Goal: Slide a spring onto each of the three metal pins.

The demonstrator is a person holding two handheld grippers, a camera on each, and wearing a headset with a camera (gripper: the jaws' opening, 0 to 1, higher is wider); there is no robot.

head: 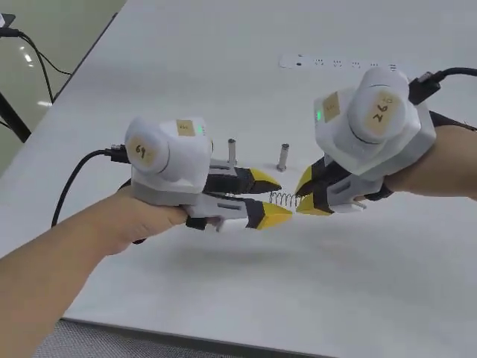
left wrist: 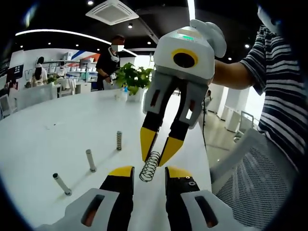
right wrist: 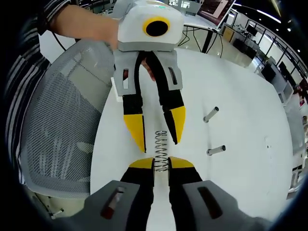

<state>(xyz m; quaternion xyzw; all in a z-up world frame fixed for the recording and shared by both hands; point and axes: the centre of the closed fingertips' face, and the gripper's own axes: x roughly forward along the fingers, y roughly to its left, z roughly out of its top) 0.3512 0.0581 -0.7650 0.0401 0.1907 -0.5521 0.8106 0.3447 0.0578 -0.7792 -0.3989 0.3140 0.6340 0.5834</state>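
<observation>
A small wire spring (head: 283,198) hangs in the air between the two grippers, above the white table (head: 223,298). My right gripper (head: 305,195) is shut on one end of it, seen between its own yellow tips (right wrist: 161,164). My left gripper (head: 273,198) is open, one jaw on either side of the spring's (left wrist: 149,167) other end. Two bare metal pins (head: 232,151) (head: 284,156) stand upright on the table just behind the grippers. The left gripper view has three pins in a row, and the farthest one (left wrist: 119,140) looks coiled, as if a spring sits on it.
A white power strip (head: 335,63) lies at the table's far side. A black cable (head: 74,186) trails from the left gripper. A grey mesh chair (right wrist: 62,125) stands by the table's near edge. A person (left wrist: 111,60) stands far behind the table beside a plant (left wrist: 134,77).
</observation>
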